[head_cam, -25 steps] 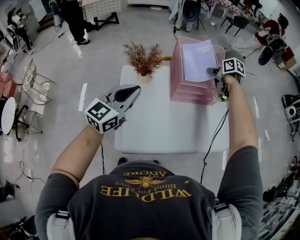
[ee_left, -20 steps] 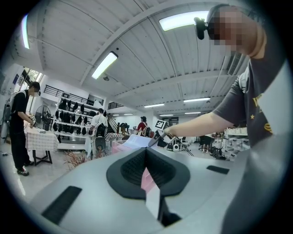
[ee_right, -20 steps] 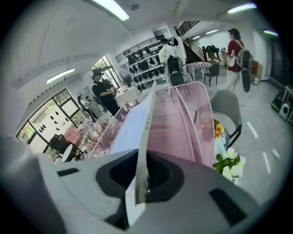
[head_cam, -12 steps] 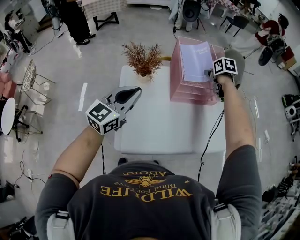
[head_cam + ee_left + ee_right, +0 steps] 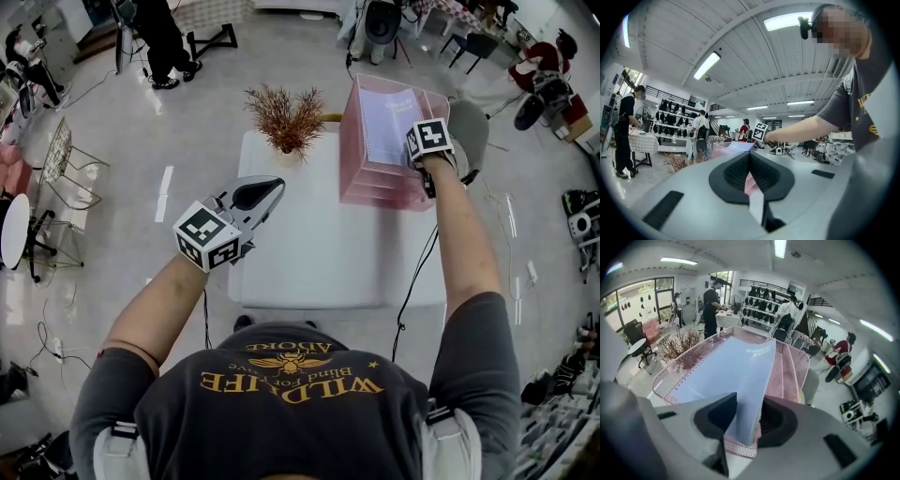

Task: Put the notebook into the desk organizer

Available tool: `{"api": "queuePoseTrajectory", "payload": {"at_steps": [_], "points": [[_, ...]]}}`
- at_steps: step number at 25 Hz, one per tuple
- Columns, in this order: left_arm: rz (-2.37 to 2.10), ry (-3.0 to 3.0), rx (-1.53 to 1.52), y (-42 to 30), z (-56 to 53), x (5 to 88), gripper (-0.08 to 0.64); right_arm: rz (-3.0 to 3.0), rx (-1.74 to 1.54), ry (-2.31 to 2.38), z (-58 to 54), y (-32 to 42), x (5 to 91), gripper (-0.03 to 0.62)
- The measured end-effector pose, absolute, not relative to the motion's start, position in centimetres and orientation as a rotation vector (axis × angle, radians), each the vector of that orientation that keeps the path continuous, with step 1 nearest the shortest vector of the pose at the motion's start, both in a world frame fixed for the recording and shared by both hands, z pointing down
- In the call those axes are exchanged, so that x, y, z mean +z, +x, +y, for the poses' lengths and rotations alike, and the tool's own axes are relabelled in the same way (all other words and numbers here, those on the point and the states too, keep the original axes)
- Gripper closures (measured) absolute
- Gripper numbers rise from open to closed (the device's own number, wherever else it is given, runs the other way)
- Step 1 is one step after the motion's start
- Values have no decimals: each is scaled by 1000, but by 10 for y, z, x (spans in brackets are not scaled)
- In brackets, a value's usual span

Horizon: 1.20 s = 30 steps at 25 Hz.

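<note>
The pale blue notebook (image 5: 389, 117) lies in the top tray of the pink mesh desk organizer (image 5: 361, 183) at the back right of the white table (image 5: 309, 253). My right gripper (image 5: 413, 150) points down at the notebook's near right edge. In the right gripper view the notebook (image 5: 726, 371) runs from the organizer (image 5: 787, 376) back between the jaws of the right gripper (image 5: 749, 416). Those jaws have just been opening and stand slightly apart around the notebook's edge. My left gripper (image 5: 272, 185) hovers level over the table's left side, shut and empty.
A dried plant (image 5: 286, 117) in a pot stands at the table's back left, close to the organizer. A black cable (image 5: 417, 277) hangs off the table's right edge. Chairs, racks and people stand on the floor around.
The right gripper has shifted left over the organizer and rolled, and its jaws have parted around the notebook. The left gripper has stayed put.
</note>
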<state>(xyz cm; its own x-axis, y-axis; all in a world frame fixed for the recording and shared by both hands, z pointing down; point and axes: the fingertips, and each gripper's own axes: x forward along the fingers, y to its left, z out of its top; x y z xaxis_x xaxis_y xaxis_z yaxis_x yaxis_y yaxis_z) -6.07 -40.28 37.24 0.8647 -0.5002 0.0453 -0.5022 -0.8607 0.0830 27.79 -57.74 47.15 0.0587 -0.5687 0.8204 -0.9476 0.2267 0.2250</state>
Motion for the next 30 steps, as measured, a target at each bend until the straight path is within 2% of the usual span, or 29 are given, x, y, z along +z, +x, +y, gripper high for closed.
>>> {"api": "queuePoseTrajectory", "payload": {"at_steps": [8,10,12,13,22,30], "points": [[-795,2929,21,-63,-396,376,560,-1542,381,1487,-578,280,463,433],[-798,2930,16,-64,-394,374,560,-1486,304,1508,-579,288,453,380],[-801,2932,12,-65,-393,372,559,-1441,216,1514,-579,293,443,274],[-802,2933,9,-66,-392,371,560,-1444,183,1516,-580,293,438,261],[-829,2943,-30,-77,-384,357,560,-1590,183,1643,-560,286,390,252],[-954,2909,-124,-106,-377,329,560,-2049,216,1680,-523,226,327,252]]}}
